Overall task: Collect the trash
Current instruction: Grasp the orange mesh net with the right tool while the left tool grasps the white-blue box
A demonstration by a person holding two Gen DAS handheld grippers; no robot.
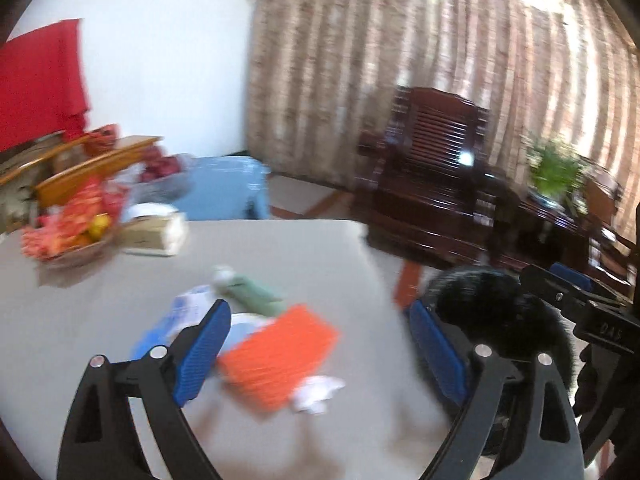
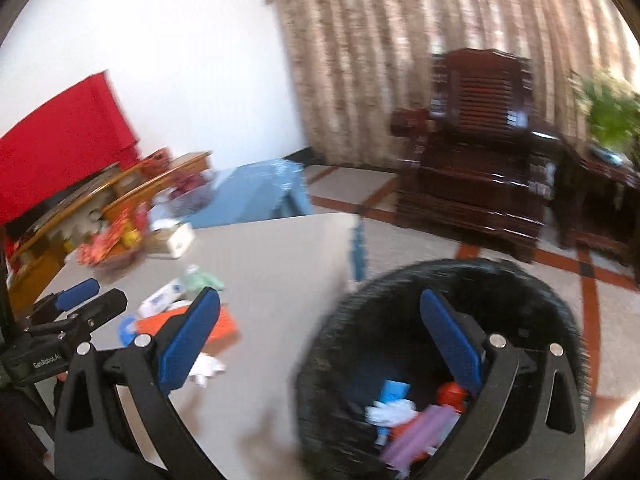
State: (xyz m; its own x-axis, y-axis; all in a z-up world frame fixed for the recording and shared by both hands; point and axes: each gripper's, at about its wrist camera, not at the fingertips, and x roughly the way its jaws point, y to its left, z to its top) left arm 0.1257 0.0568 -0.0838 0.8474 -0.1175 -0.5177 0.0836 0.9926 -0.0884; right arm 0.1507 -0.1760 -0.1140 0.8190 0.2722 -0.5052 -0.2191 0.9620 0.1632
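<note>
Trash lies on the grey table [image 1: 100,312]: an orange packet [image 1: 280,356], a crumpled white paper [image 1: 318,394], a green wrapper [image 1: 250,292] and a blue-and-white packet [image 1: 188,308]. My left gripper [image 1: 320,320] hangs open just above the orange packet and holds nothing. Off the table's right edge, a black bin [image 2: 400,280] holds white paper [image 2: 390,412], a purple wrapper [image 2: 420,436] and red and blue scraps. My right gripper [image 2: 320,304] stands open and empty over the bin's rim. The right wrist view also shows the left gripper [image 2: 88,300] at far left.
A bowl of fruit and red packets [image 1: 68,236] and a tissue box [image 1: 154,232] sit at the table's far left. A blue stool [image 1: 224,188] stands behind the table. A dark wooden armchair [image 1: 432,168] and a potted plant [image 1: 556,168] are beyond, before a curtain.
</note>
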